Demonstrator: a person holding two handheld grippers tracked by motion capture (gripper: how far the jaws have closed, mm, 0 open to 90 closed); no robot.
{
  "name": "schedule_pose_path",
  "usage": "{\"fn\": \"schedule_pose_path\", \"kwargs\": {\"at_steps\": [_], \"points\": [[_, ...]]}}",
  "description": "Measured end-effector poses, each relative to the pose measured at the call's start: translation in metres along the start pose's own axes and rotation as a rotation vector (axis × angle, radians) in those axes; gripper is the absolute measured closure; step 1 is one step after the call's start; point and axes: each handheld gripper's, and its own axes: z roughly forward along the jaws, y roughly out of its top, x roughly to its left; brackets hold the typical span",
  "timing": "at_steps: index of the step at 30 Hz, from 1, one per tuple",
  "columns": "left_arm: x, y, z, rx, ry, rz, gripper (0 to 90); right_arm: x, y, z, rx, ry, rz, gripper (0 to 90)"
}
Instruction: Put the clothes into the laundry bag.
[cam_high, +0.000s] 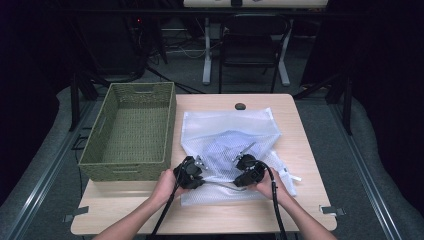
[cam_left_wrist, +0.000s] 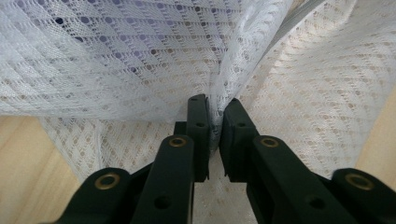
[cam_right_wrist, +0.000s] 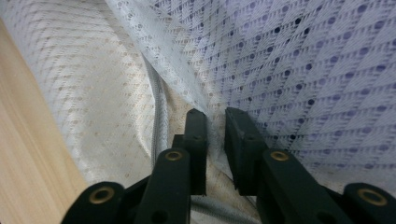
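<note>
One wooden table (cam_high: 300, 150) (dark room).

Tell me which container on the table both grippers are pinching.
The white mesh bag, lying flat beside the green woven basket, which sits untouched; left gripper and right gripper clamp its netting.

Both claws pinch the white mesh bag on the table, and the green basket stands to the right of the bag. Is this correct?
Not quite. The basket stands to the left of the bag, not the right, as the high view shows. The rest holds: the left claw and the right claw each pinch the mesh, and the bag lies on the table.
</note>
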Motion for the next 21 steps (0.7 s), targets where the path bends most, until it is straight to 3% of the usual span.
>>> {"fn": "schedule_pose_path", "kwargs": {"at_steps": [5,8,9,11,12,15,17,21], "points": [[0.001,-0.001,-0.002,0.001,-0.015,-0.001,76.2,0.002,0.002,-0.013,-0.024,0.031,-0.005,65.9],[0.001,-0.002,-0.005,0.000,-0.021,-0.010,70.9,0.003,0.005,-0.024,-0.016,0.082,-0.022,47.2],[0.001,-0.003,-0.007,-0.002,-0.015,-0.020,64.2,0.004,0.005,-0.029,-0.036,0.093,-0.030,41.3],[0.000,-0.003,-0.009,0.001,-0.014,-0.024,61.3,0.004,0.004,-0.031,-0.039,0.095,-0.030,38.9],[-0.001,-0.003,-0.010,-0.006,-0.007,-0.028,51.4,0.004,0.003,-0.036,-0.054,0.092,-0.029,33.7],[-0.002,-0.005,-0.016,-0.034,-0.002,-0.036,44.3,0.004,0.002,-0.040,-0.066,0.083,-0.018,28.0],[-0.005,-0.006,-0.021,-0.050,-0.005,-0.034,33.4,0.002,-0.001,-0.048,-0.096,0.057,0.000,19.2],[-0.014,-0.008,-0.034,-0.086,0.005,-0.028,24.5,-0.001,-0.007,-0.058,-0.114,0.024,0.005,14.2]]}}
